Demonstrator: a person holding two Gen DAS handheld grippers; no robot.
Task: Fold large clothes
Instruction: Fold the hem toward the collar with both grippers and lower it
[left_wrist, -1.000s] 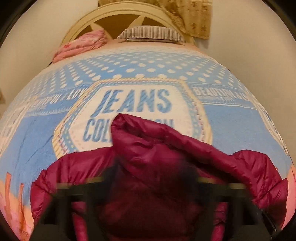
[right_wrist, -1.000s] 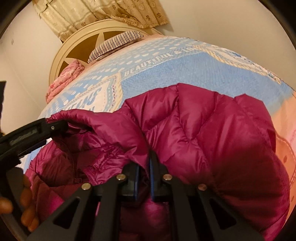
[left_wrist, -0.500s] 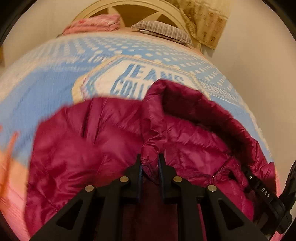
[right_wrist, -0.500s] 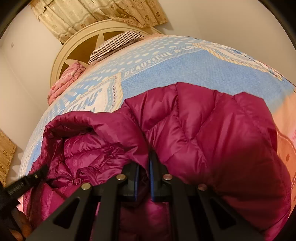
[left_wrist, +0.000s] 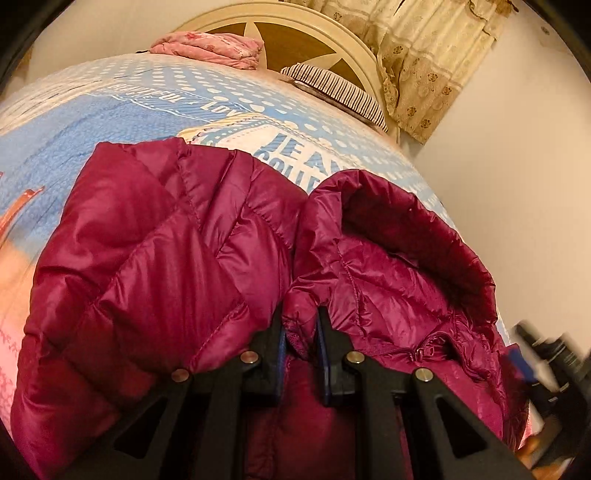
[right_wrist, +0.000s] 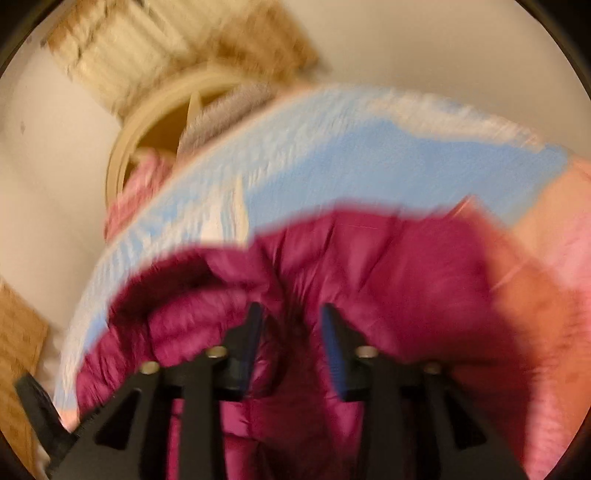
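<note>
A magenta quilted puffer jacket (left_wrist: 166, 266) lies bunched on the blue printed bedspread (left_wrist: 92, 110), its hood (left_wrist: 417, 236) gaping open at the right. My left gripper (left_wrist: 300, 325) is shut on a fold of the jacket near the collar. In the blurred right wrist view the same jacket (right_wrist: 388, 288) fills the lower half. My right gripper (right_wrist: 291, 325) has its jaws opening and apart; jacket fabric lies behind the gap, and the pads do not press on it. At the right edge of the left wrist view a blurred black part of the other gripper (left_wrist: 546, 362) shows.
A cream arched headboard (left_wrist: 295, 29) stands at the far end with a striped pillow (left_wrist: 332, 88) and a folded pink cloth (left_wrist: 210, 48). A patterned curtain (left_wrist: 424, 55) hangs on the right wall. The bedspread (right_wrist: 369, 162) continues beyond the jacket.
The right gripper's jaws have parted and let go of the jacket, and its view has swung upward, blurred. The left gripper, still clamped on fabric, has shifted so the hood now sits at the right.
</note>
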